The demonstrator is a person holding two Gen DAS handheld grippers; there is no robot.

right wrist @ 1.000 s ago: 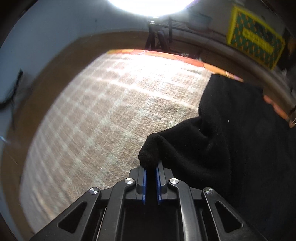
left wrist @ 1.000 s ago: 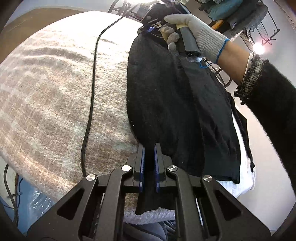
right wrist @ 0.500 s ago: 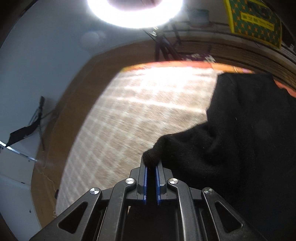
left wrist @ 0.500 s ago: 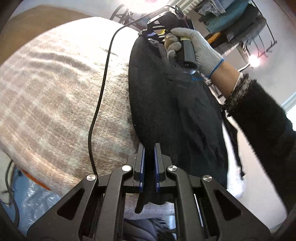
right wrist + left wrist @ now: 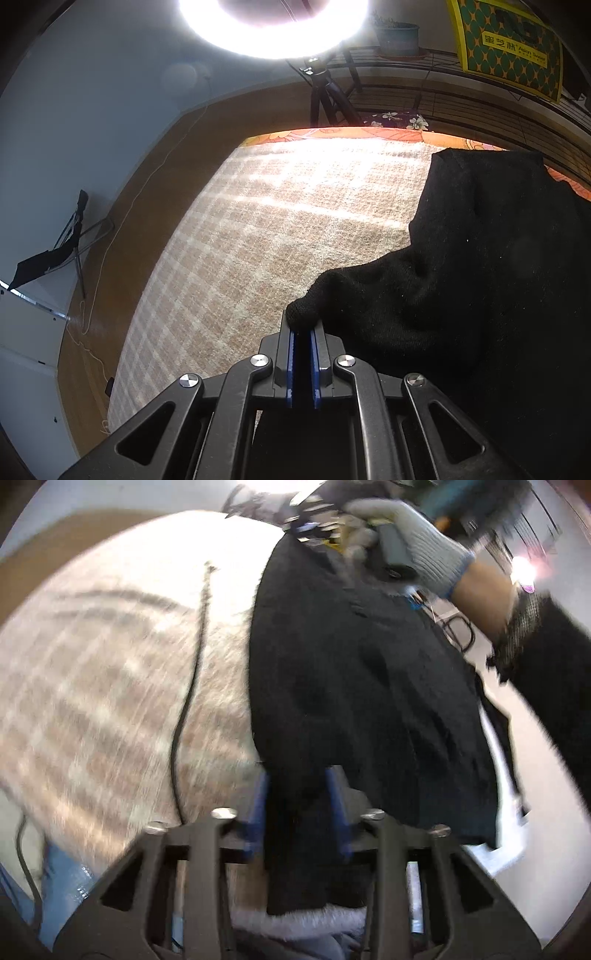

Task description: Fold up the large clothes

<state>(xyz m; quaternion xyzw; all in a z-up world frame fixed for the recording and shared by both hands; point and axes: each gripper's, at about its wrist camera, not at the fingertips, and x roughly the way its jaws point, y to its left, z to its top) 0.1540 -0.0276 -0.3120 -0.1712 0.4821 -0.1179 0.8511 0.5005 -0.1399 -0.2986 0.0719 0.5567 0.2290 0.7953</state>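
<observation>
A fold is being laid: the right gripper (image 5: 302, 332) is clamped on a black knit sweater (image 5: 480, 295) corner, while the left gripper (image 5: 301, 786) stands parted around its hem over the plaid blanket (image 5: 110, 701). Next, I judge, the right releases.

The left gripper (image 5: 299, 805) has its jaws apart, with a hanging edge of the black garment (image 5: 354, 686) between them. Left of the garment, a black cable (image 5: 188, 701) runs across the plaid blanket (image 5: 110, 686). Beyond the garment's far end, a gloved hand (image 5: 410, 542) holds the other gripper's handle.
</observation>
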